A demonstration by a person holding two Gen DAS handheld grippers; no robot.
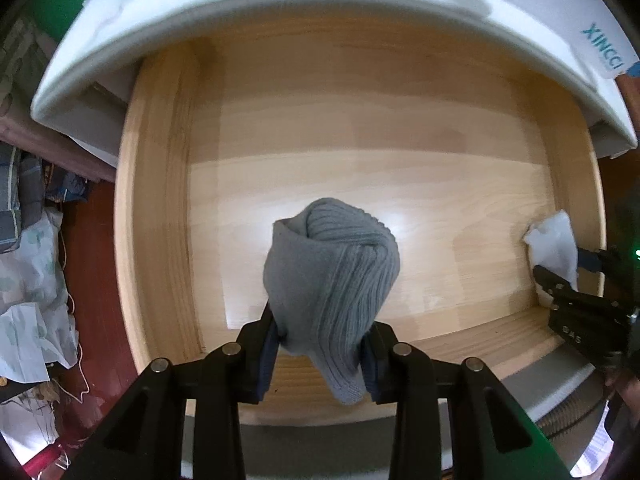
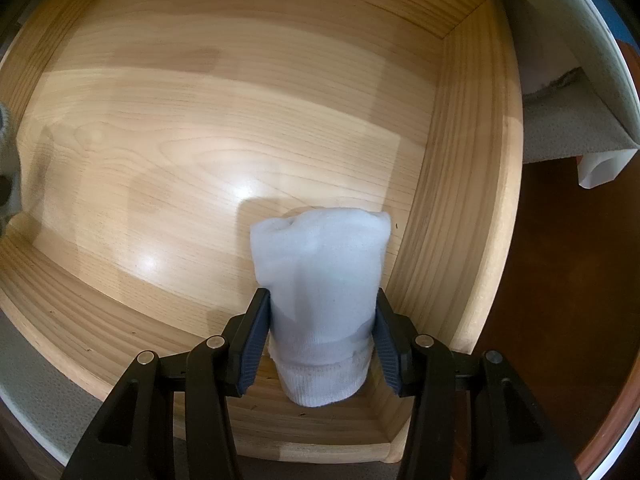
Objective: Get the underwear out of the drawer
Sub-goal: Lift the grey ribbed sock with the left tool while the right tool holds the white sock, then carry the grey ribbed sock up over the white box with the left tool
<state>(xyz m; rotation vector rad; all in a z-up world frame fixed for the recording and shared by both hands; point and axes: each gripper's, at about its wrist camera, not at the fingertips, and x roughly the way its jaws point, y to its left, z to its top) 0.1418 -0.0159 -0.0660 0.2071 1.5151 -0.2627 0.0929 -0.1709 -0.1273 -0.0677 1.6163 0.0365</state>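
A grey ribbed knit bundle (image 1: pixel 332 280) hangs over the open wooden drawer (image 1: pixel 360 128), pinched between the pads of my left gripper (image 1: pixel 325 350), which is shut on it. A rolled white fabric bundle (image 2: pixel 320 276) is clamped in my right gripper (image 2: pixel 320 344), near the drawer's right wall (image 2: pixel 452 200). In the left wrist view the white bundle (image 1: pixel 554 244) and the right gripper (image 1: pixel 576 276) show at the drawer's right end. Both grippers point down into the drawer.
A white mattress edge (image 1: pixel 280 4) overhangs the drawer's back. Clutter of bags and cloth (image 1: pixel 32 272) lies on the red-brown floor (image 1: pixel 96 240) at left. Dark floor (image 2: pixel 560 280) lies right of the drawer. The drawer bottom (image 2: pixel 200 120) is bare wood.
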